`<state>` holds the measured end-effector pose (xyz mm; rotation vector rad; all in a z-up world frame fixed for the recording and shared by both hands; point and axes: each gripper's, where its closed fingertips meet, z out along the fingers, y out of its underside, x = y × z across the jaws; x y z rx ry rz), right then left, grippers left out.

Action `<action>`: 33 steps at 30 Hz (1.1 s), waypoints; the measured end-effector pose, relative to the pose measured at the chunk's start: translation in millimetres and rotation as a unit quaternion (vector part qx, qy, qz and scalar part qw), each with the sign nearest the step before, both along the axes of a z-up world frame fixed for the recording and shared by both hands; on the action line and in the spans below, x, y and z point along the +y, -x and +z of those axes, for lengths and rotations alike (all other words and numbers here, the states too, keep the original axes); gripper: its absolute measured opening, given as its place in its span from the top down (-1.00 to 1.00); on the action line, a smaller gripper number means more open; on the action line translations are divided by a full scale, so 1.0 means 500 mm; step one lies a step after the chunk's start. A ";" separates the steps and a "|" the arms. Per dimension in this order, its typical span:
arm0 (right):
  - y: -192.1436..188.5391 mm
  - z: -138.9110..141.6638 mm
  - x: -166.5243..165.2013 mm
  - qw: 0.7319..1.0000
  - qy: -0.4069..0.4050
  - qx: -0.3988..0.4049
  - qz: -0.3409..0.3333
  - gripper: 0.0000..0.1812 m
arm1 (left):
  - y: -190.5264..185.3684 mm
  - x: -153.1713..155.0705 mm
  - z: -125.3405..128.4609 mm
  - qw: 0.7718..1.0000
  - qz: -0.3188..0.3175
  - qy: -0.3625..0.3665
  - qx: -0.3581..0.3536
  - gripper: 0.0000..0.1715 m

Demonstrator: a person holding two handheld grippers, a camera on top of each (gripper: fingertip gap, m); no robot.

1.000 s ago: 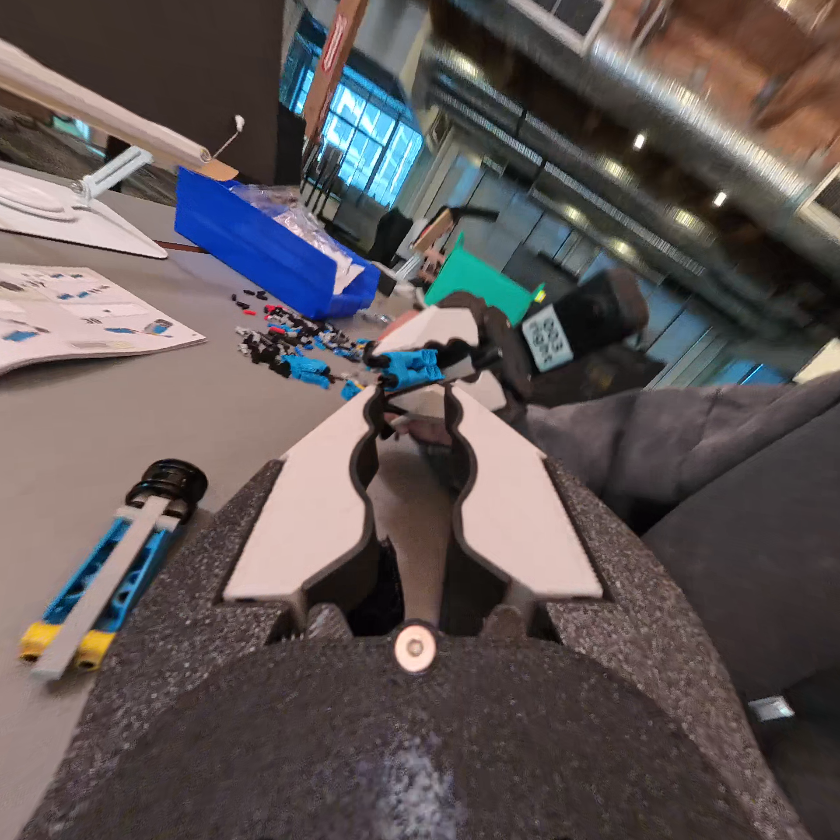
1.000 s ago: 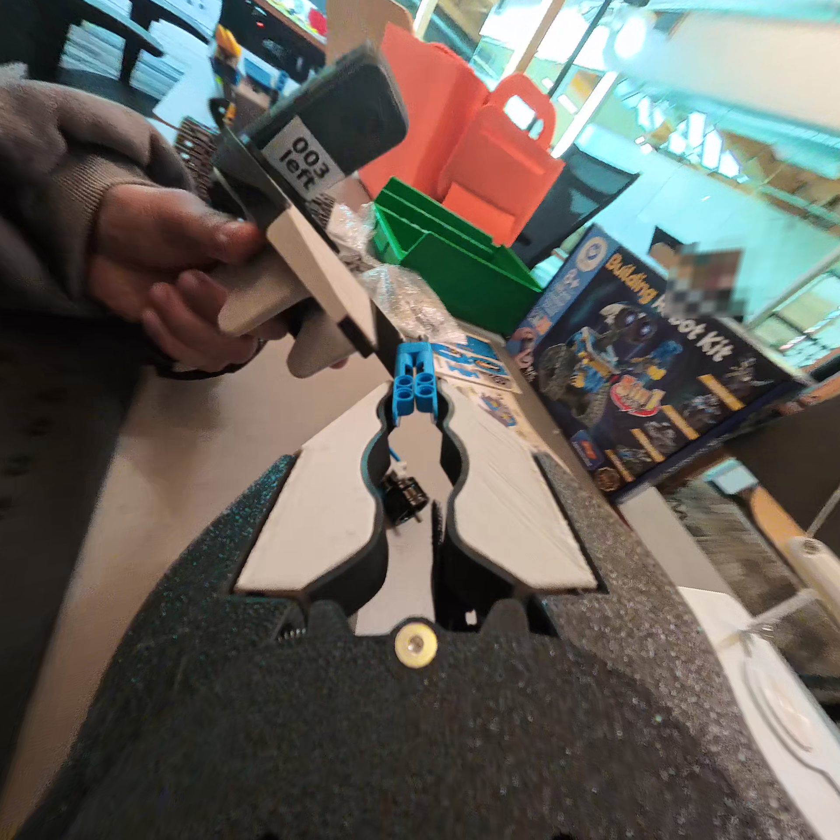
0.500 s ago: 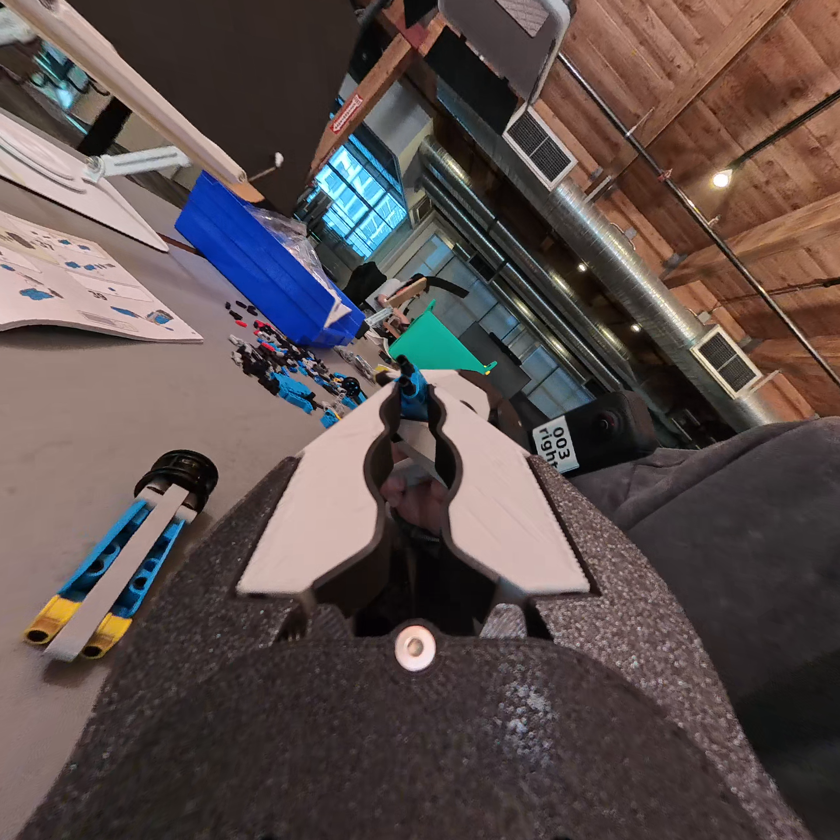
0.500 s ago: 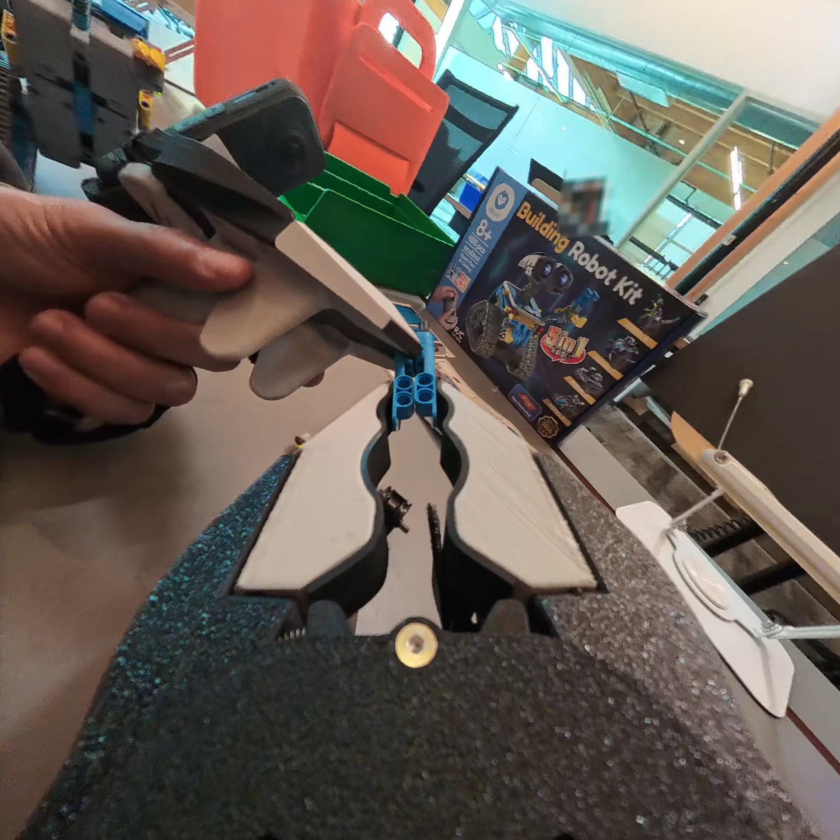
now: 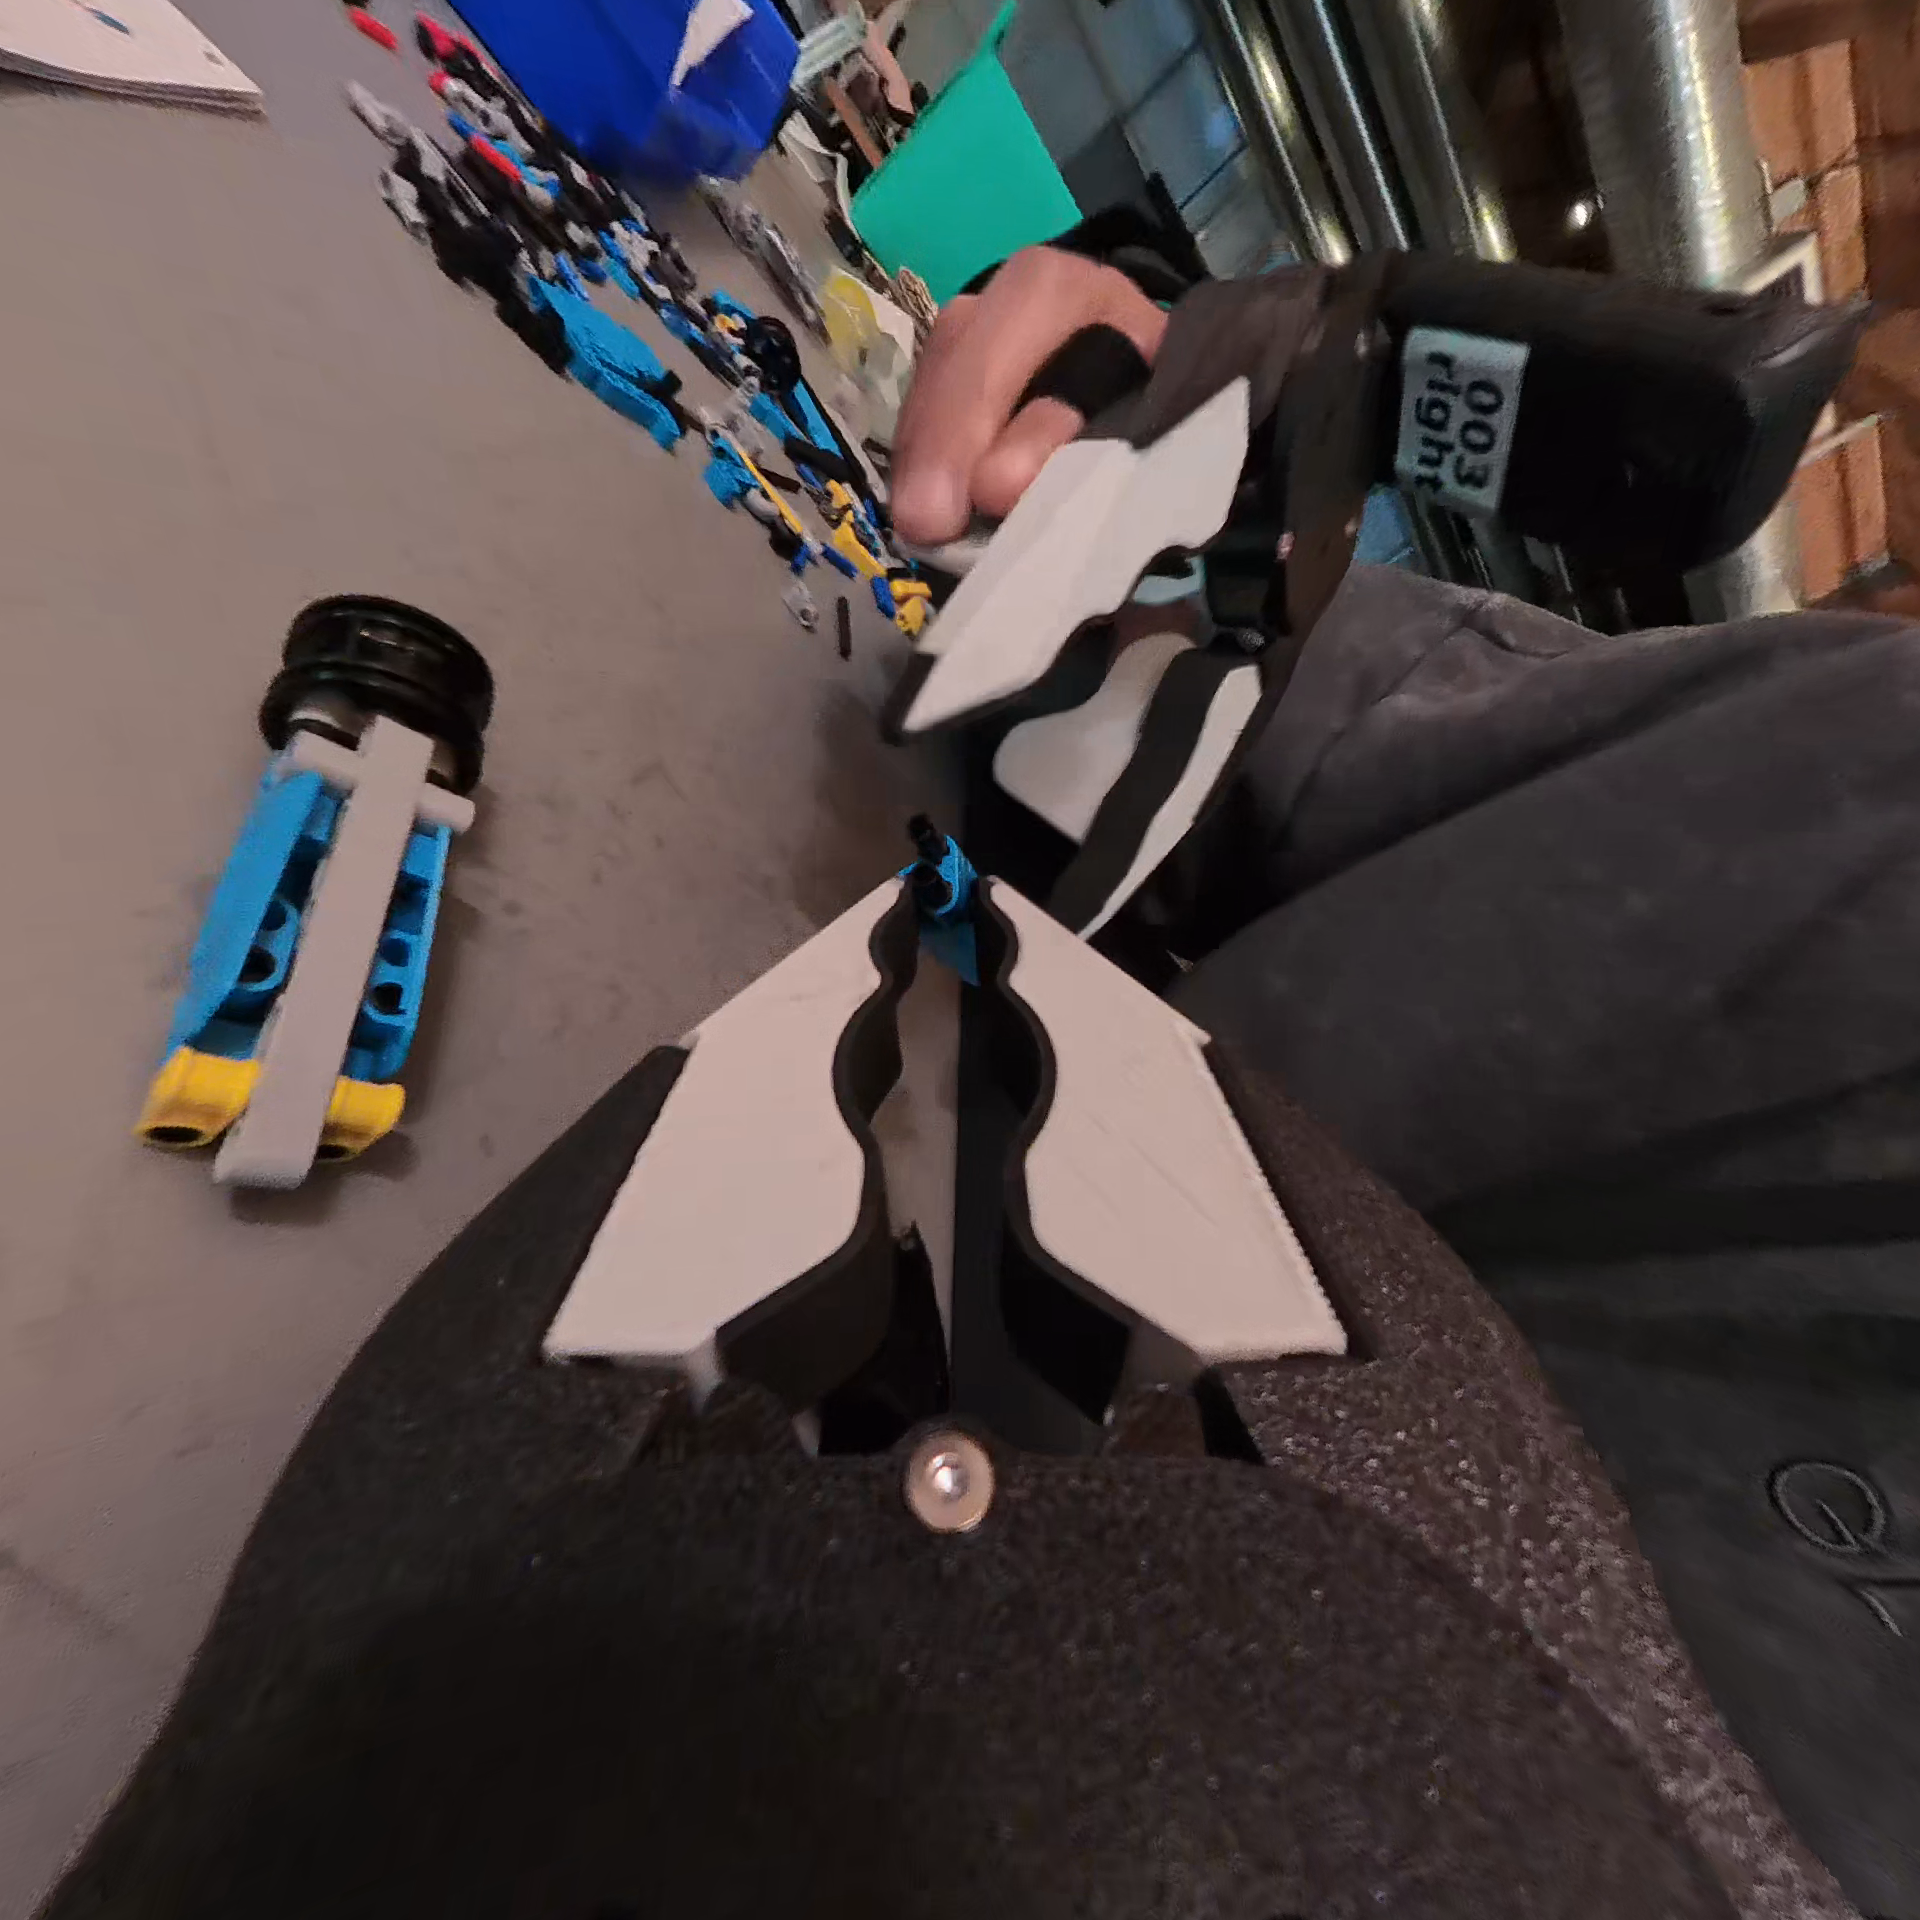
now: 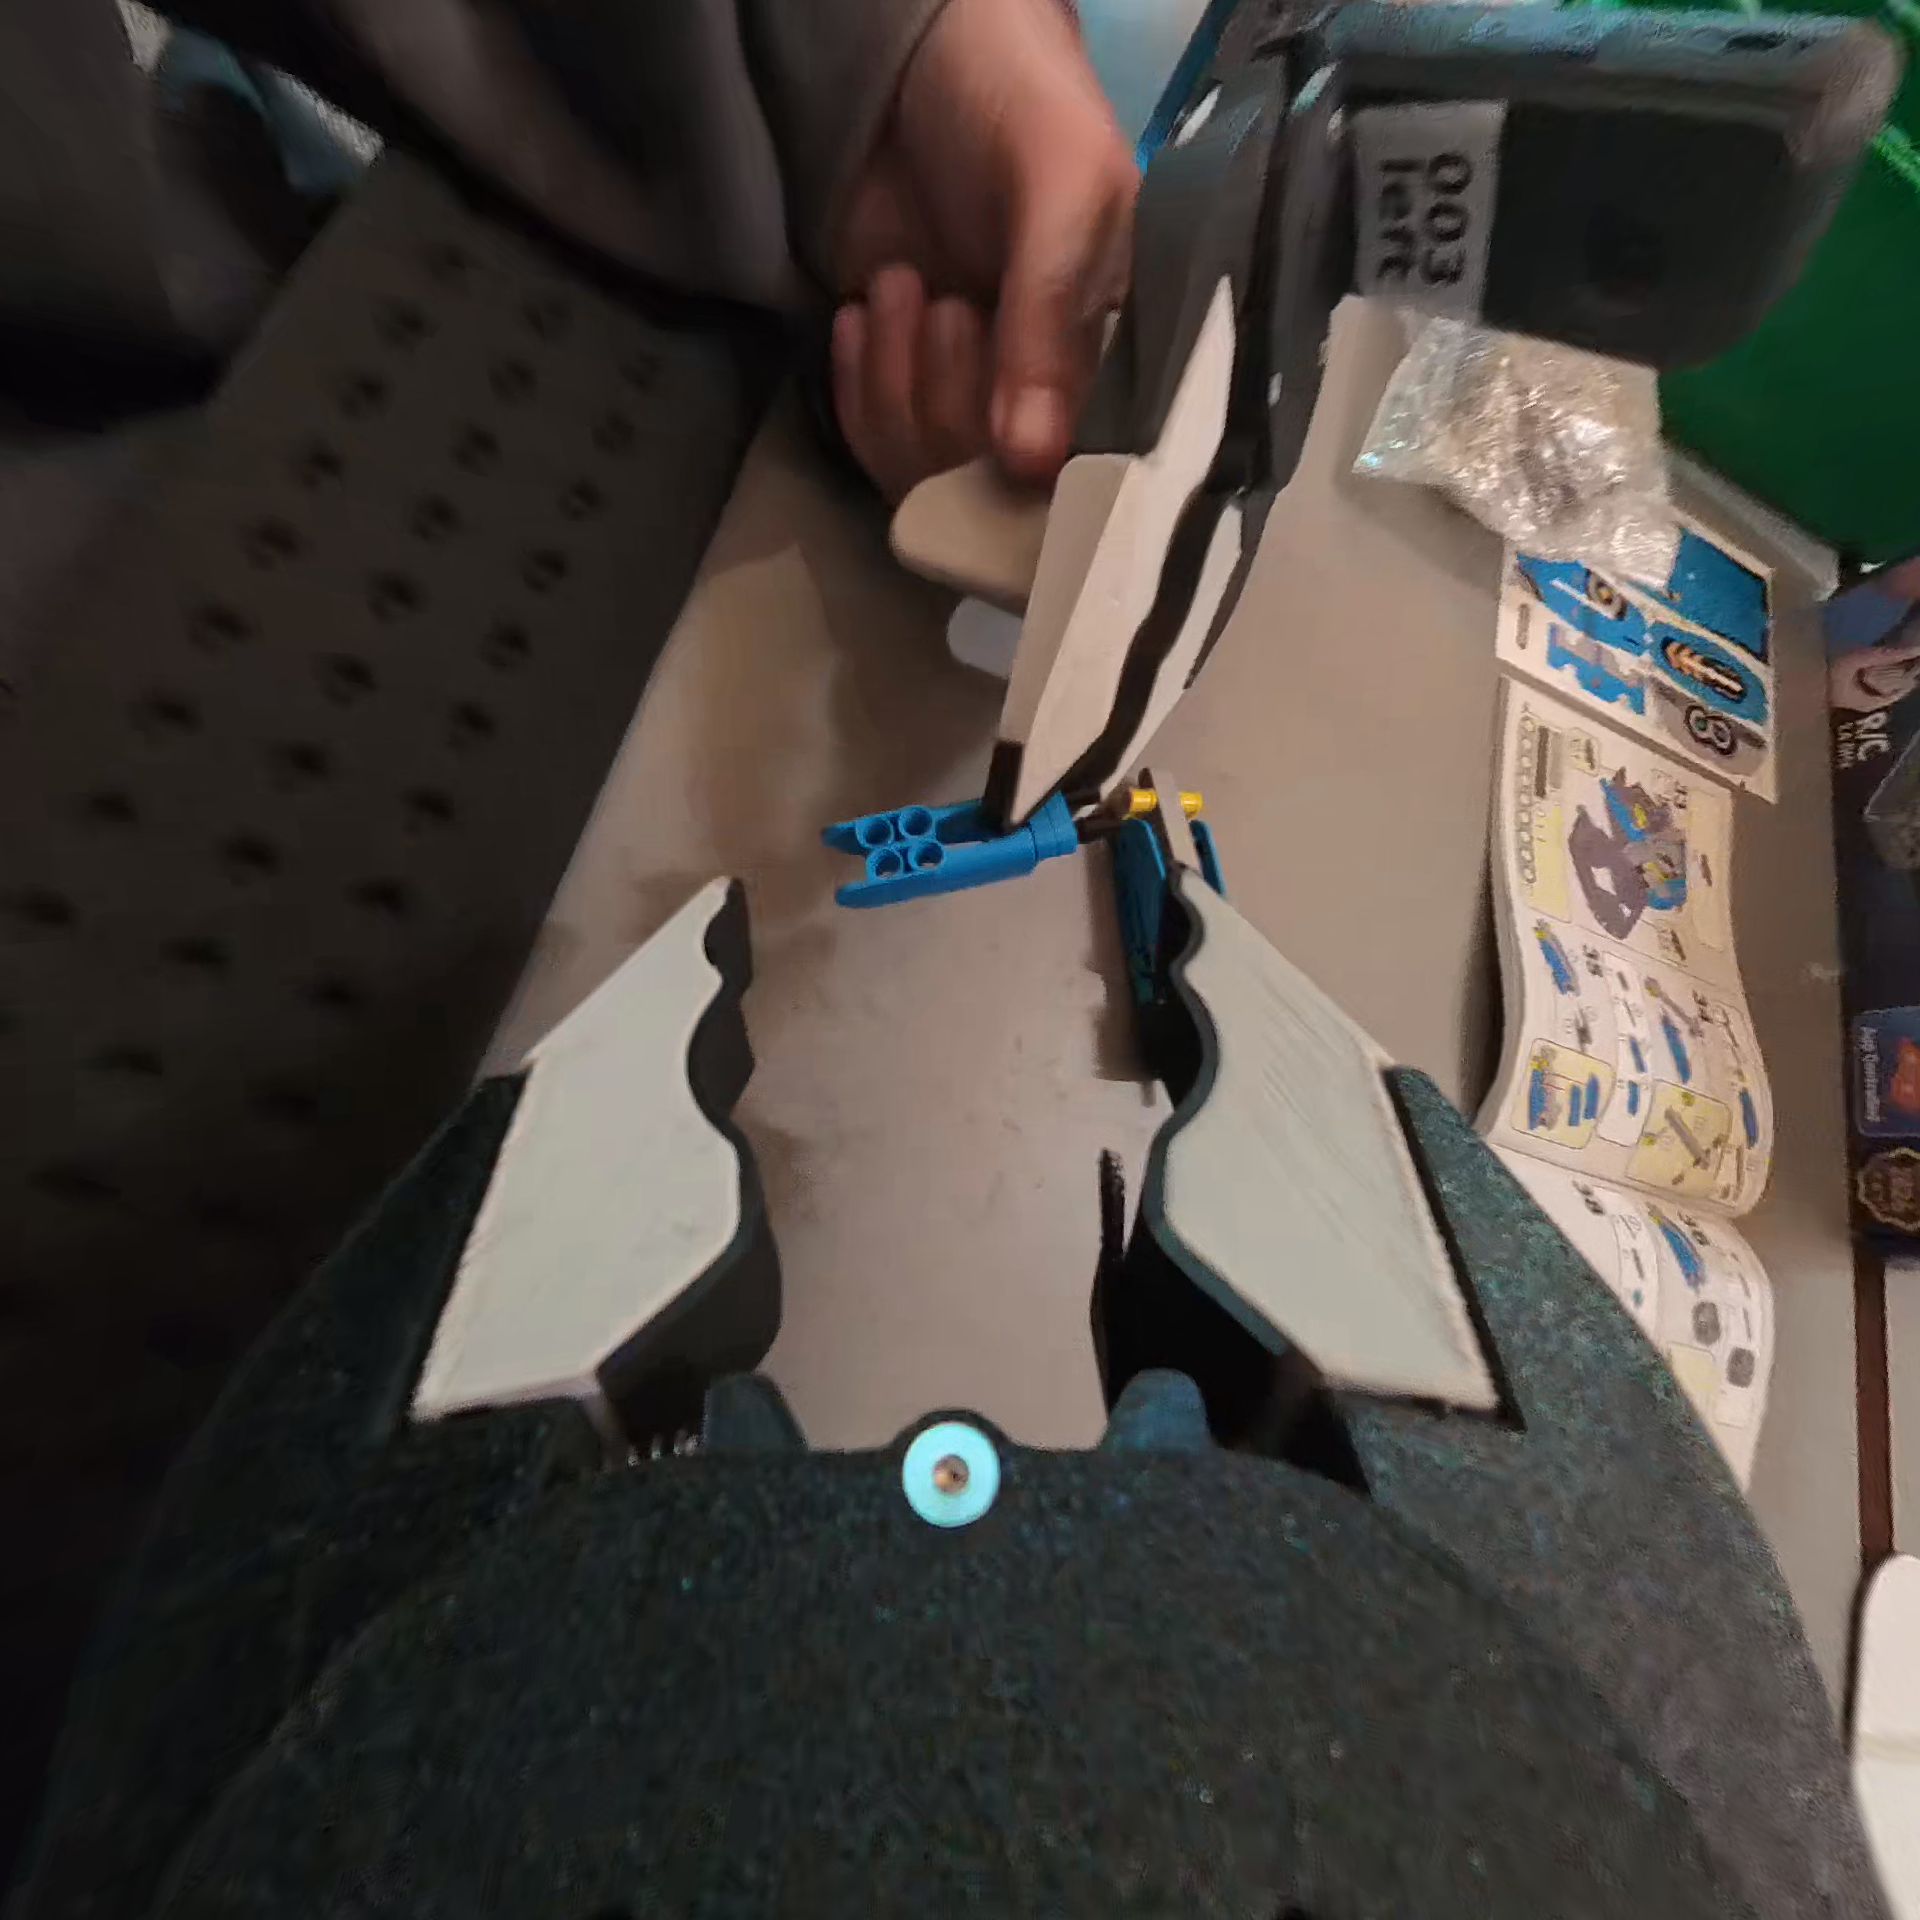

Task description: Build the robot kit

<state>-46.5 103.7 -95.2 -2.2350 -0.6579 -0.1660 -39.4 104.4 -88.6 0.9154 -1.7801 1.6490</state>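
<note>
Blue bin (image 5: 644, 73), green bin (image 5: 966, 197) and instruction booklet (image 6: 1631, 997) on the table (image 5: 260, 436).

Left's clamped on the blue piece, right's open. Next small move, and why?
Probably bring the right hand-held gripper forward around the free holed end of the blue piece and close. Its jaws stand wide apart just short of it, while the left hand-held gripper pinches the other end above the table.
</note>
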 end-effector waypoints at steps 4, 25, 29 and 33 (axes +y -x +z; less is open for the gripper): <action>0.011 -0.025 0.011 1.000 -0.016 0.007 0.016 0.24 | 0.016 -0.013 -0.019 0.999 -0.027 -0.029 0.009 0.90; 0.001 -0.057 0.013 0.999 -0.019 -0.035 0.003 0.43 | 0.003 -0.020 -0.051 0.997 -0.018 -0.073 0.032 0.91; 0.000 -0.068 0.010 0.999 -0.009 -0.040 0.006 0.42 | 0.006 -0.023 -0.060 0.996 -0.019 -0.089 0.024 0.91; 0.007 -0.078 -0.001 1.000 0.022 -0.011 -0.001 0.35 | 0.005 -0.024 -0.065 0.995 -0.023 -0.095 0.030 0.90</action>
